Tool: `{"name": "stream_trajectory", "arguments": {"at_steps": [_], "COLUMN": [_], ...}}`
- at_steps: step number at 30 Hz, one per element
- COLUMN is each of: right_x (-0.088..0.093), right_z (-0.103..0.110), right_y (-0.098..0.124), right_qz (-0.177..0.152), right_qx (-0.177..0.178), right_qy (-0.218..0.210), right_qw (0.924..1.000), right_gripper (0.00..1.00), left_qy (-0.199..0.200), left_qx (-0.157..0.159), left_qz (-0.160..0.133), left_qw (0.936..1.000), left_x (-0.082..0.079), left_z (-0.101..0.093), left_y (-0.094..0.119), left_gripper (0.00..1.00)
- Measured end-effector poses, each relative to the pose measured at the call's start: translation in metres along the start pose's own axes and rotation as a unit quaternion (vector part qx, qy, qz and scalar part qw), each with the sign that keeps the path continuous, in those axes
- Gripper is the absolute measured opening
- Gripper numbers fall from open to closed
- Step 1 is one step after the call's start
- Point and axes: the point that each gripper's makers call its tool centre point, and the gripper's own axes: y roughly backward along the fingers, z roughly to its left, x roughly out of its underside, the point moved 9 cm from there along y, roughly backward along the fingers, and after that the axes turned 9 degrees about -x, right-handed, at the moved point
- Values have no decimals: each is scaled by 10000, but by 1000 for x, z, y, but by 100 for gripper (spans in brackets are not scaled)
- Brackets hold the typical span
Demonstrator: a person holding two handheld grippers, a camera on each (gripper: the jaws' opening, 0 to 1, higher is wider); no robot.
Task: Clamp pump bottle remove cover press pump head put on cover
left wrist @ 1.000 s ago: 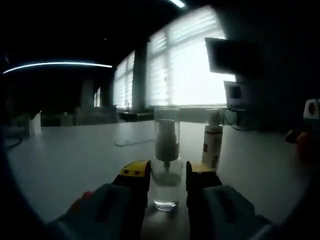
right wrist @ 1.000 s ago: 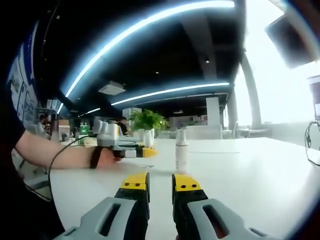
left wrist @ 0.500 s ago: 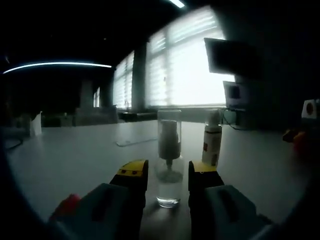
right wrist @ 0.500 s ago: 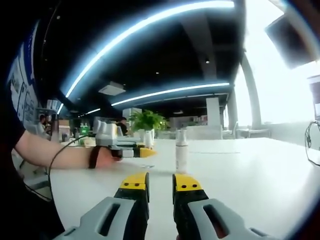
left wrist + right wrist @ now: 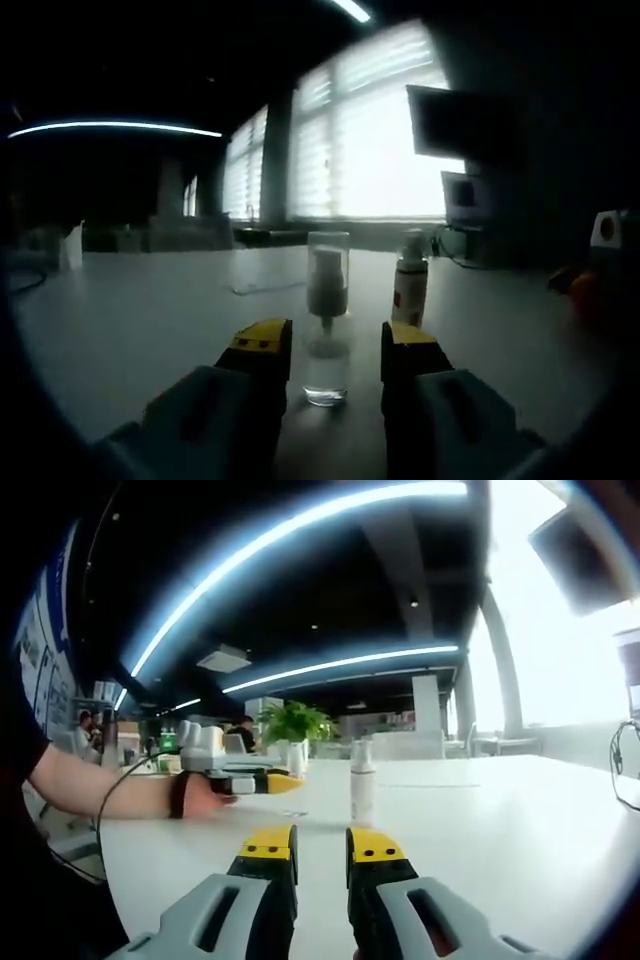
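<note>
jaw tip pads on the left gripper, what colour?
Yellow pads on grey jaws, clearest in the left gripper view, flanking the clear pump bottle.

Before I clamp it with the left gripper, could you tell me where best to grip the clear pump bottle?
Probably the clear pump bottle's lower body, below its cover, approached level and head-on: it stands upright, centred ahead of the open left gripper.

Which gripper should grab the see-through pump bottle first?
Probably the left gripper. The pump bottle stands upright just ahead of its open jaws, its clear cover on. The right gripper points at the white bottle farther off.
</note>
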Motion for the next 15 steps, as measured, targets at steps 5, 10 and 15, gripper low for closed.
{"name": "stream_trajectory", "arguments": {"at_steps": [5,10,15], "right_x": [0,-1,-1], "right_z": [0,1,1], "right_y": [0,1,0], "right_qz": [-24,-45,-47], "right_qx": [-2,-8,-11], "right_qy": [-4,-18,-47], "right_qw": [10000,10000,10000], "right_gripper": [14,14,15], "left_qy": [40,109,195], "left_qx": [-6,-6,55], "left_qz": [-67,-118,-202], "left_qw": [10000,9999,9996], "left_x": [-2,-3,-9], "left_z": [-3,-3,-16], "left_y": [12,25,52], "left_gripper": [34,33,31]}}
